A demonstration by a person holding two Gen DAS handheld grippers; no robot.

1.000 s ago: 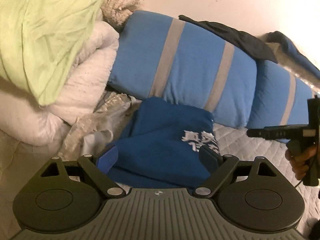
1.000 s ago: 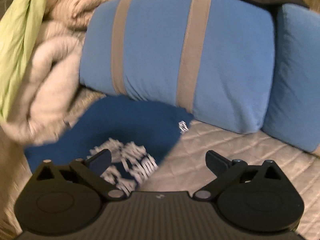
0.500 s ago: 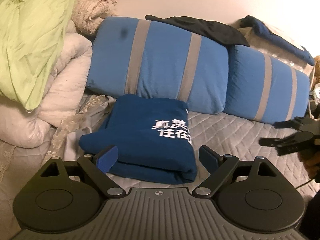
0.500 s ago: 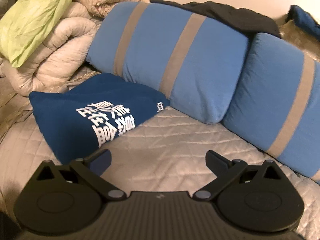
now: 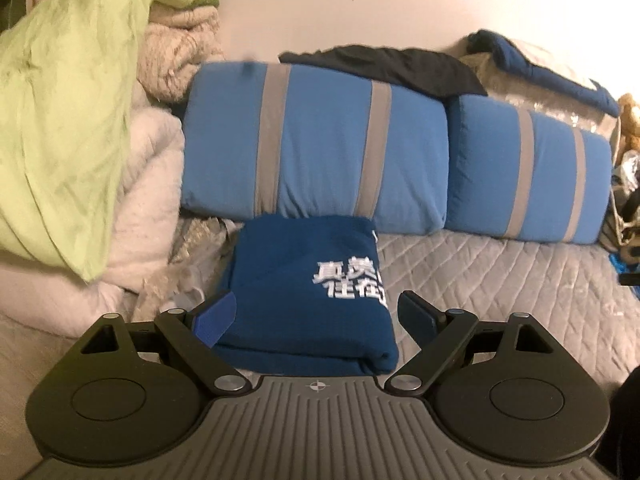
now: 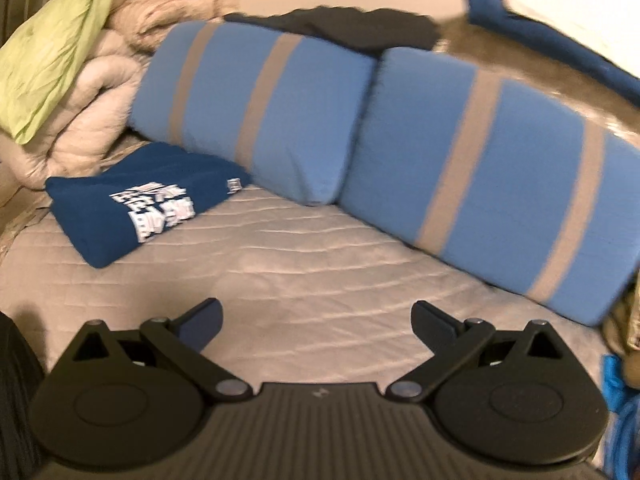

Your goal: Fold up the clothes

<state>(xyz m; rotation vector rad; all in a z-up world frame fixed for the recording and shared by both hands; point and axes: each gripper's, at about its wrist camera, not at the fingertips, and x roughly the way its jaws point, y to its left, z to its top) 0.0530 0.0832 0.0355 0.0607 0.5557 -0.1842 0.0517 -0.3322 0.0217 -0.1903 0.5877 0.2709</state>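
Note:
A folded dark blue shirt (image 5: 296, 288) with white lettering lies on the grey quilted bed cover (image 5: 500, 280), its far edge against the striped blue pillows (image 5: 316, 144). My left gripper (image 5: 316, 314) hangs open just in front of the shirt, its fingers clear of the cloth. In the right wrist view the same folded shirt (image 6: 132, 204) lies far to the left. My right gripper (image 6: 316, 320) is open over bare bed cover (image 6: 304, 264), with nothing between its fingers. A black garment (image 5: 384, 66) and another dark blue garment (image 5: 552, 76) lie behind the pillows.
A heap of white and beige blankets (image 5: 136, 200) topped by a light green sheet (image 5: 60, 120) fills the left side. Two blue pillows with grey stripes (image 6: 500, 160) run along the wall. Bags and clutter (image 5: 624, 200) sit at the right edge.
Both grippers have drawn back from the folded shirt. The right gripper has swung to the right, so the shirt now sits far left in its view. The left gripper rose a little.

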